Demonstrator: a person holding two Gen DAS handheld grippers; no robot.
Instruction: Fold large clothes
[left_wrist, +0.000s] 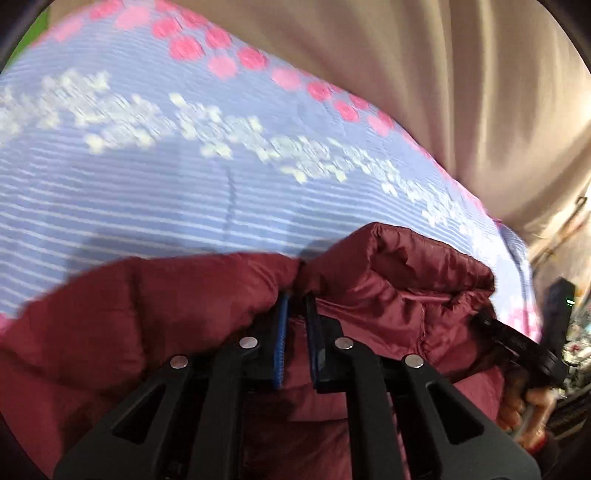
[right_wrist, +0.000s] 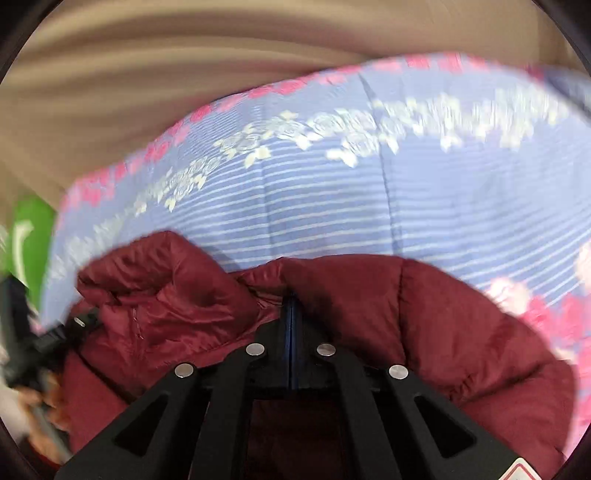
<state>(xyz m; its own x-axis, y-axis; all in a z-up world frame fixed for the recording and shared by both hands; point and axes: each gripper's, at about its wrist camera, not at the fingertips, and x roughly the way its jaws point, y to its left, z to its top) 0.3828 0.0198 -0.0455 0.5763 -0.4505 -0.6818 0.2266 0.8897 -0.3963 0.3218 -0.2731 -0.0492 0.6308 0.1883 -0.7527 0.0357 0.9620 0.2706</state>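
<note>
Maroon puffer jacket (left_wrist: 388, 280) over striped bedspread (left_wrist: 147, 192)
No legible writing; left gripper (left_wrist: 297, 299) and right gripper (right_wrist: 291, 299) fingers both pinch its glossy quilted fabric.

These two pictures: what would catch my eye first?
A puffy maroon jacket fills the foreground, bunched at the tips of the black left claw and right claw. Behind it spreads a lilac striped bedsheet with white and pink flowers, and beige curtains beyond.

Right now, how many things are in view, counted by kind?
Tongs: 2, left tongs and right tongs, each pinching the jacket
Maroon puffer jacket: 1
Blue striped floral bedspread: 1
Beige curtain: 1
Total: 5
</note>
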